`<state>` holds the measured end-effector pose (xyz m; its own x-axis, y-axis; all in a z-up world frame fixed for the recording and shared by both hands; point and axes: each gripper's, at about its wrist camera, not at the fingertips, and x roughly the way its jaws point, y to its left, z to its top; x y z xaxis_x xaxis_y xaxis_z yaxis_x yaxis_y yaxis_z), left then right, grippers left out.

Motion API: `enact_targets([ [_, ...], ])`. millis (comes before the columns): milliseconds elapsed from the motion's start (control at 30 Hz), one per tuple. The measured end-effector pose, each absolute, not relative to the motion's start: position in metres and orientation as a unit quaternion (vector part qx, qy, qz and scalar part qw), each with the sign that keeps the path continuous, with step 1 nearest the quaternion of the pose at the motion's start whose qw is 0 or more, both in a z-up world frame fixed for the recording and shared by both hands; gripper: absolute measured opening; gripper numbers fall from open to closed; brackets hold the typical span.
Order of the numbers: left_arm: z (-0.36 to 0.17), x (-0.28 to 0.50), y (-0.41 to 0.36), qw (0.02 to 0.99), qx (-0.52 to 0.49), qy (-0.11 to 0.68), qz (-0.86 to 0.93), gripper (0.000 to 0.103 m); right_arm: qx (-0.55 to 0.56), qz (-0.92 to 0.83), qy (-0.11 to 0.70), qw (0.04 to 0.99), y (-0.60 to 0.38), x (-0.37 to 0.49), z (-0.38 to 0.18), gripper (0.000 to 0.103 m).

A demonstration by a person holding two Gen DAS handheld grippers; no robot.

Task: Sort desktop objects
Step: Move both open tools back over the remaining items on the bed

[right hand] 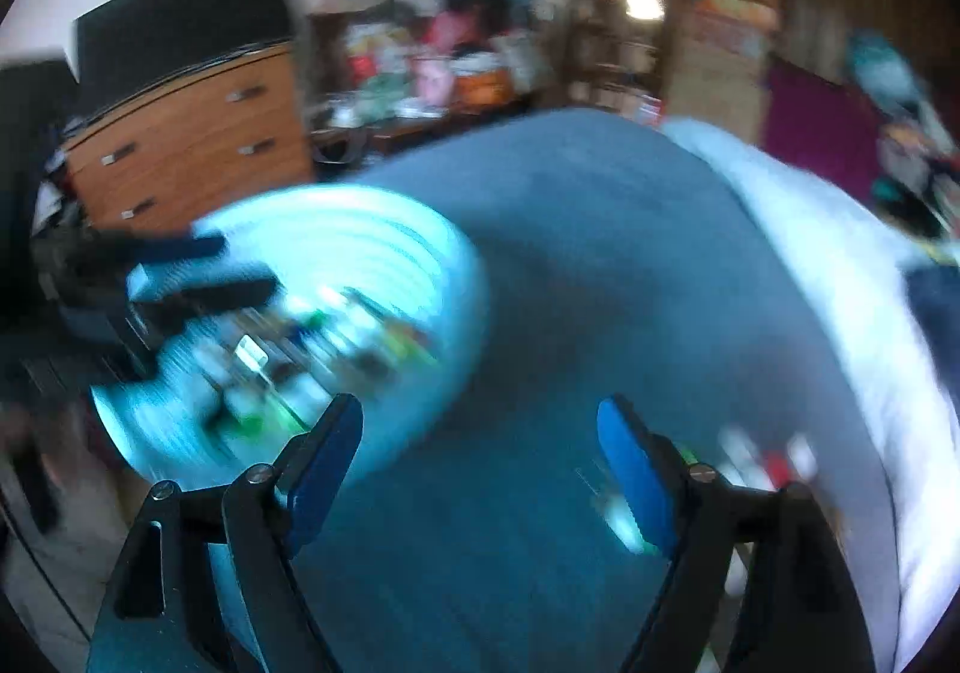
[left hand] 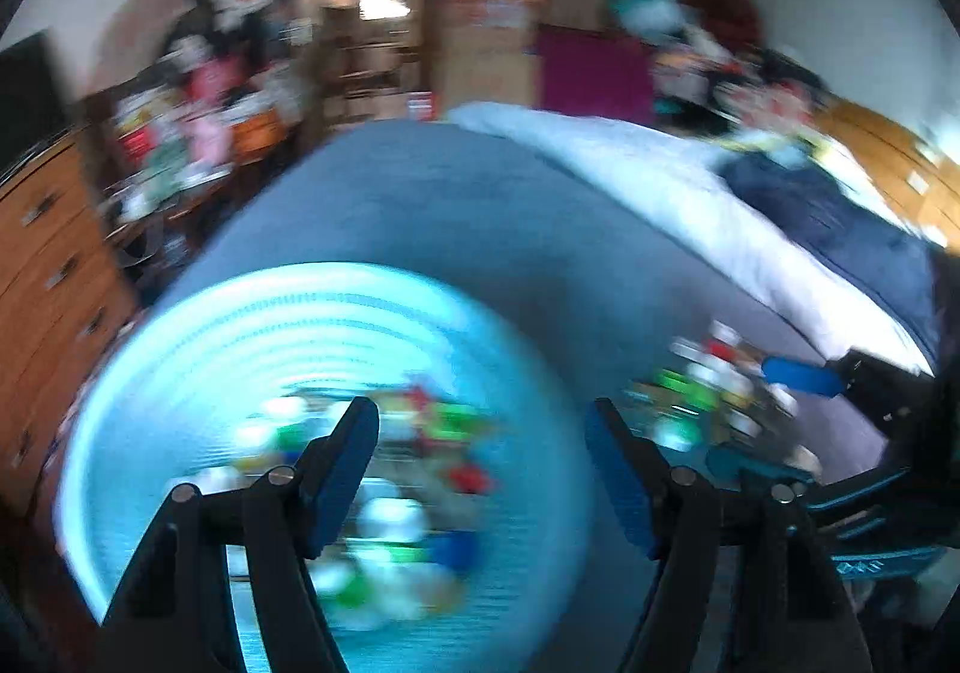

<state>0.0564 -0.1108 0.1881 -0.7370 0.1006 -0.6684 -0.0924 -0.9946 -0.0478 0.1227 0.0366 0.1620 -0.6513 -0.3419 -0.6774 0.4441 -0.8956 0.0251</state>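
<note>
Both views are motion-blurred. A round light-blue basin (left hand: pixel 198 349) sits on a blue bed cover and holds several small colourful objects (left hand: pixel 408 499). My left gripper (left hand: pixel 483 469) is open and empty, just over the basin's near side. A pile of small loose objects (left hand: pixel 714 391) lies on the cover to its right. In the right wrist view the basin (right hand: pixel 372 235) is at the left with the left gripper (right hand: pixel 180 277) over it. My right gripper (right hand: pixel 480 463) is open and empty above the cover, with loose objects (right hand: pixel 774 463) at its right.
A white sheet (left hand: pixel 630 169) and a dark blue blanket (left hand: pixel 840 217) lie on the bed's right. A wooden dresser (right hand: pixel 192 145) and a cluttered shelf (right hand: pixel 444 55) stand beyond the bed at the left. Bare blue cover (right hand: pixel 600 253) lies between basin and sheet.
</note>
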Motion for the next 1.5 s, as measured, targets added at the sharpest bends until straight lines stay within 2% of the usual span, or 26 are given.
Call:
enact_targets([
  [67, 0.173, 0.057, -0.066, 0.102, -0.367, 0.006, 0.925, 0.074, 0.372, -0.91, 0.058, 0.172, 0.104, 0.147, 0.132, 0.08],
  [233, 0.117, 0.049, 0.01, 0.154, -0.426, 0.025, 0.891, 0.074, 0.43, -0.898, 0.034, 0.084, 0.237, 0.18, 0.075, 0.077],
  [367, 0.086, 0.046, 0.041, 0.161, -0.46, 0.022, 0.873, 0.074, 0.43, -0.902, 0.037, 0.021, 0.289, 0.177, 0.058, 0.074],
  [567, 0.076, 0.046, 0.058, 0.151, -0.47, 0.041, 0.869, 0.074, 0.452, -0.888, 0.083, 0.022, 0.25, 0.14, 0.031, 0.071],
  [633, 0.078, 0.046, 0.054, 0.145, -0.471, 0.042, 0.869, 0.074, 0.445, -0.888, 0.106, 0.051, 0.219, 0.138, 0.029, 0.07],
  [767, 0.079, 0.048, 0.043, 0.133, -0.476, 0.046, 0.868, 0.074, 0.387, -0.907, 0.084, 0.143, 0.188, 0.151, 0.055, 0.071],
  [833, 0.074, 0.048, 0.04, 0.133, -0.48, 0.042, 0.866, 0.074, 0.371, -0.917, 0.078, 0.124, 0.202, 0.159, 0.065, 0.074],
  [967, 0.059, 0.045, 0.04, 0.135, -0.486, 0.038, 0.863, 0.074, 0.391, -0.917, 0.053, 0.064, 0.26, 0.172, 0.06, 0.074],
  [1267, 0.034, 0.052, 0.089, 0.217, -0.477, 0.037, 0.851, 0.074, 0.409, -0.911, -0.017, 0.046, 0.302, 0.188, 0.035, 0.074],
  [1367, 0.024, 0.049, 0.096, 0.203, -0.489, 0.057, 0.847, 0.074, 0.413, -0.909, -0.011, 0.058, 0.297, 0.185, 0.029, 0.074],
  [1433, 0.021, 0.05, 0.092, 0.191, -0.488, 0.069, 0.849, 0.078, 0.419, -0.906, -0.012, 0.061, 0.295, 0.182, 0.025, 0.074],
  [1500, 0.027, 0.053, 0.079, 0.142, -0.47, 0.086, 0.867, 0.079, 0.413, -0.908, -0.014, 0.062, 0.295, 0.182, 0.027, 0.074],
])
